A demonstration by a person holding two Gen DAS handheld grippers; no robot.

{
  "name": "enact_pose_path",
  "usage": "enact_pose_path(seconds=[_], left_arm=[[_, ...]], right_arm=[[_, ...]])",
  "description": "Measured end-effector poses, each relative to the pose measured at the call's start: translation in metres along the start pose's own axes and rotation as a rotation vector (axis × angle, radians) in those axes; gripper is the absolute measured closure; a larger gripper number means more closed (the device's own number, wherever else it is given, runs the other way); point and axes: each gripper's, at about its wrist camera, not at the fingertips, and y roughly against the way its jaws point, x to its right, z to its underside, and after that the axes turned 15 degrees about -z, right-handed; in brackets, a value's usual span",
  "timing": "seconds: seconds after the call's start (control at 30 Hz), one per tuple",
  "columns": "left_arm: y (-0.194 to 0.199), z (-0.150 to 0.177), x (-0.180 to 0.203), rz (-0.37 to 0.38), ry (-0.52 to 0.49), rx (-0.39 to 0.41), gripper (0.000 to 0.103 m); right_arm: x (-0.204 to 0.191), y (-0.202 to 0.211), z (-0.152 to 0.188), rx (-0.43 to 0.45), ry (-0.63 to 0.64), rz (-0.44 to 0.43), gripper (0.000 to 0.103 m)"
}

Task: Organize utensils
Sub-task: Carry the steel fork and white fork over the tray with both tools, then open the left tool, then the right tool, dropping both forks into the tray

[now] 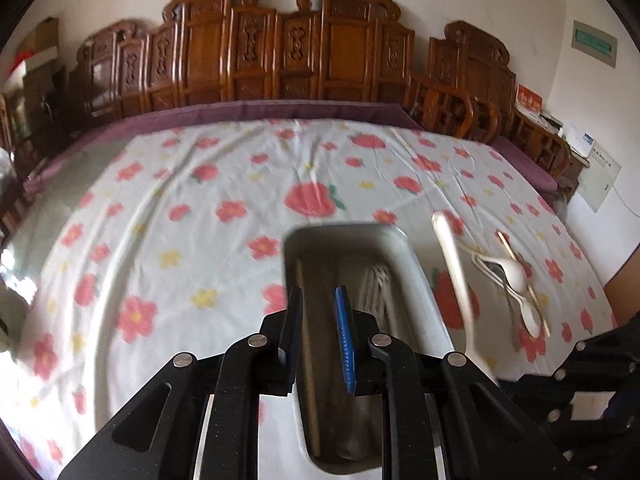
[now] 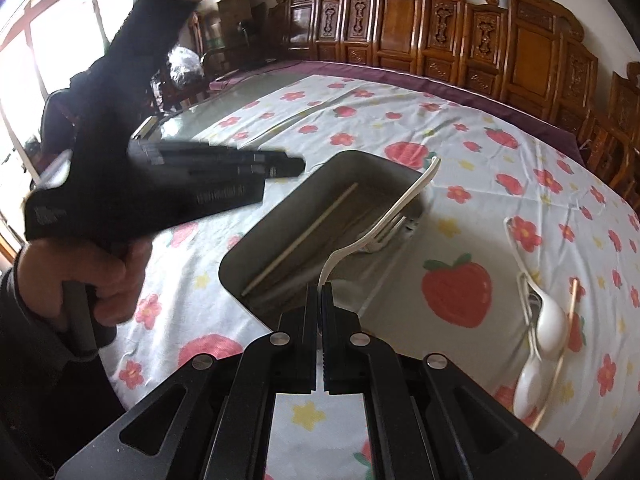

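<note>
Our right gripper (image 2: 321,300) has its fingers clenched on a white utensil (image 2: 384,208), poised over the grey tray (image 2: 280,216) to drop it in, our left gripper (image 1: 318,320) released, spoons (image 2: 544,336) waiting right on the bench (image 2: 480,152).

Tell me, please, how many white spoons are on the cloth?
2: farther spoon in the pile right of the tray, nearer spoon beside it; more may be hidden.
</note>
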Motion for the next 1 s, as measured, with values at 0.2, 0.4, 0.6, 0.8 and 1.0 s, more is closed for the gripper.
enact_pose_path(seconds=[0.2, 0.4, 0.6, 0.8, 1.0], left_arm=[[0.001, -0.01, -0.019, -0.036, 0.007, 0.025, 0.086], [-0.004, -0.015, -0.038, -0.067, 0.036, 0.019, 0.086], [-0.007, -0.015, -0.047, -0.09, 0.044, 0.016, 0.081], [-0.011, -0.014, -0.048, -0.085, 0.041, 0.004, 0.081], [-0.011, -0.014, -0.049, -0.086, 0.043, 0.003, 0.081]], right_arm=[[-0.01, -0.022, -0.008, -0.029, 0.017, -0.013, 0.1], [-0.015, -0.036, -0.011, -0.05, 0.031, -0.016, 0.1], [-0.021, -0.046, -0.018, -0.055, 0.035, -0.035, 0.1], [-0.023, -0.056, -0.019, -0.071, 0.04, -0.043, 0.1], [-0.019, -0.063, -0.021, -0.077, 0.033, -0.037, 0.1]])
